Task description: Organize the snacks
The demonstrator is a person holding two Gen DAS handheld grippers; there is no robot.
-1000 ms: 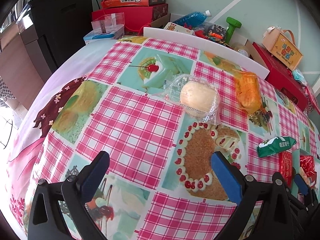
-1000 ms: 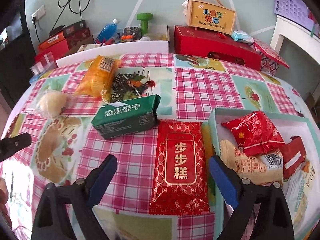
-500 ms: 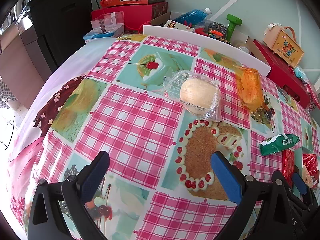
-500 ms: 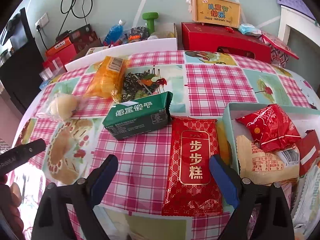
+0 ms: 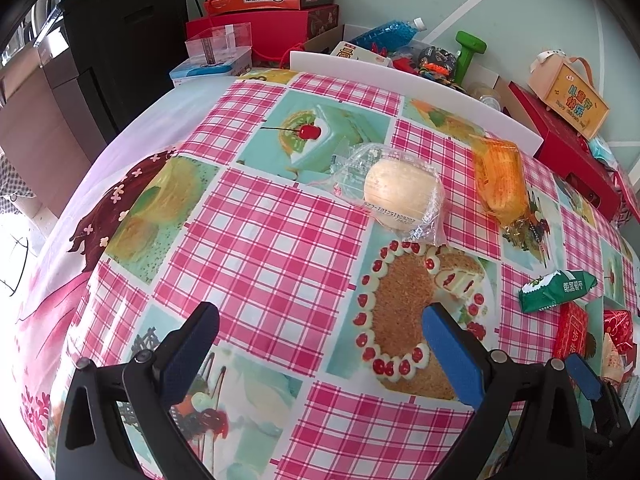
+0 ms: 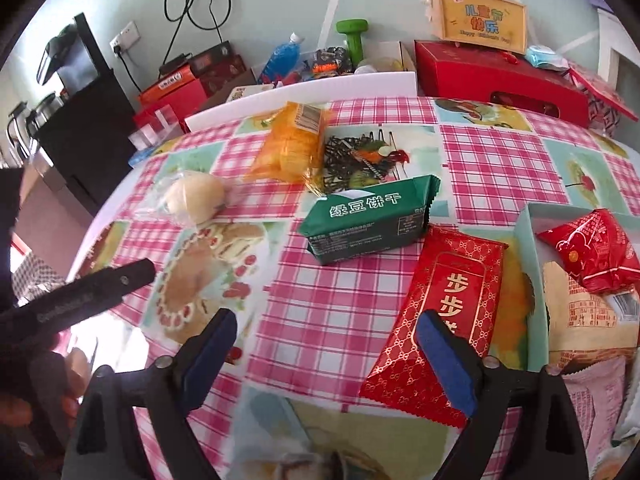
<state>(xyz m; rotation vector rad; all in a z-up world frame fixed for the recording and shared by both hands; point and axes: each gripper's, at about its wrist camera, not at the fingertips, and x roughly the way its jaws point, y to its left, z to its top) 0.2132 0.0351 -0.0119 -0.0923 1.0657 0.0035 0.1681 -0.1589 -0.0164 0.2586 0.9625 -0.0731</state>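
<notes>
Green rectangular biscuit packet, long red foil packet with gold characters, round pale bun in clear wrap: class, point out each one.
Green biscuit packet (image 6: 370, 220): right wrist view, top face.
Red foil packet (image 6: 448, 300): right wrist view, gold-framed middle.
Wrapped bun (image 5: 402, 190): left wrist view, top of the bun.

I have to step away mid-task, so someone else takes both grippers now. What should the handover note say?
Left gripper: open, empty, hanging over bare tablecloth.
Right gripper: empty, jaws closing a little, nothing between them; the red packet lies just beyond its right jaw.
Done: the pale green box at the right already holds a red pouch and a few other packs.
Left on the table: red packet beside the box, green biscuit pack, orange bag, wrapped bun.
Likely next: the red packet, as it is nearest.
</notes>
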